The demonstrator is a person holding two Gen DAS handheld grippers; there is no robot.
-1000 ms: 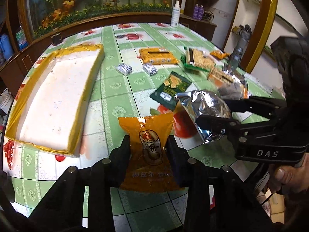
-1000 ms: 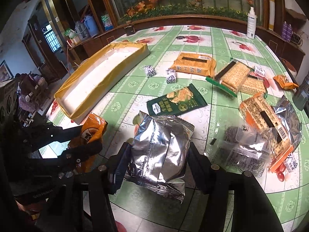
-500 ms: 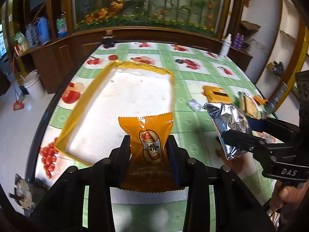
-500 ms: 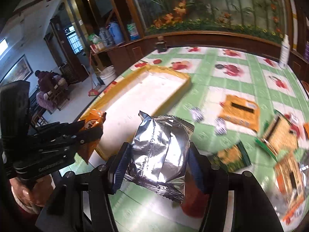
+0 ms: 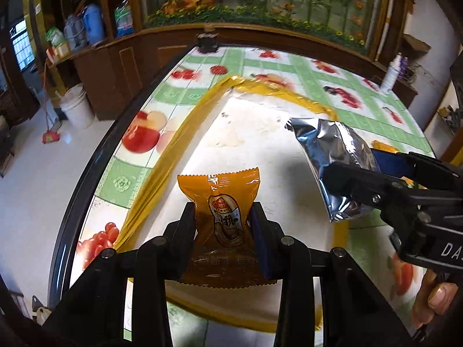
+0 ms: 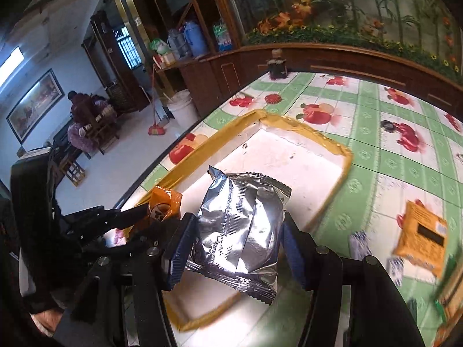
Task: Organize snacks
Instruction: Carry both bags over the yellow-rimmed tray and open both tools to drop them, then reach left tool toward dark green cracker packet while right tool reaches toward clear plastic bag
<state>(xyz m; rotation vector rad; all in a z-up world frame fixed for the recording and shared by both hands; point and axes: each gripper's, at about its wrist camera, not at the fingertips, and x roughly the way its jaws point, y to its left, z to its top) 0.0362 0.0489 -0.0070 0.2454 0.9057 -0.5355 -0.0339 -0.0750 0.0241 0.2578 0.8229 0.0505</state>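
Left hand-held gripper (image 5: 222,222) pinches an orange snack packet (image 5: 221,217) by its lower half, one finger pressed against each side, so the packet stands upright between them with its crimped top edge free. It hangs above the near end of a shallow white tray (image 5: 254,144) whose rim is wrapped in yellow tape. Right hand-held gripper (image 6: 237,245) clamps a crinkled silver foil bag (image 6: 240,231) across its middle, blue pads (image 6: 178,251) pushing in on both long sides; the bag is also over the tray, tilted, just beside the orange packet and to its right. From the left wrist view the silver bag (image 5: 332,162) shows with the other gripper's black fingers closed around it, and a thumb (image 5: 434,297) of the person's hand at the lower right edge. The tray lies on a round counter (image 6: 376,179) covered with a green-and-white fruit-print cloth. Well apart on the counter, toward the right, lie an orange cracker pack (image 6: 422,237) and two small wrapped sweets (image 6: 358,244), blurred.
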